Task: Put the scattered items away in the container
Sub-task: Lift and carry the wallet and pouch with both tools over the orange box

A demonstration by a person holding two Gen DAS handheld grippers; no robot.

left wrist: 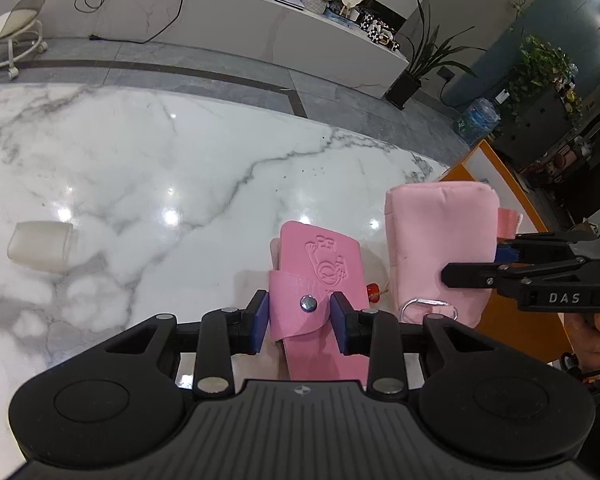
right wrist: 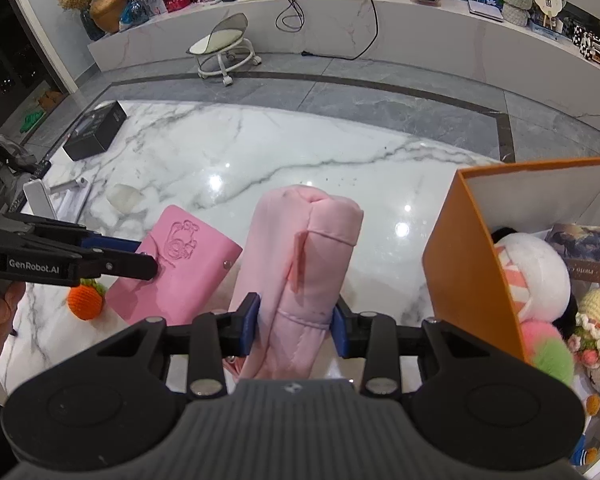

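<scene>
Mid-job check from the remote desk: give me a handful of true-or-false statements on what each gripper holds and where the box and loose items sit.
1. The left gripper is shut on the pink snap wallet. True.
2. The right gripper is open and empty. False: it is shut on the pink padded pouch.
3. The orange box already holds plush toys. True.
4. The crocheted carrot is inside the box. False: it lies on the marble table, under the left gripper.
5. The wallet's snap is undone. False: the strap is snapped shut.
</scene>
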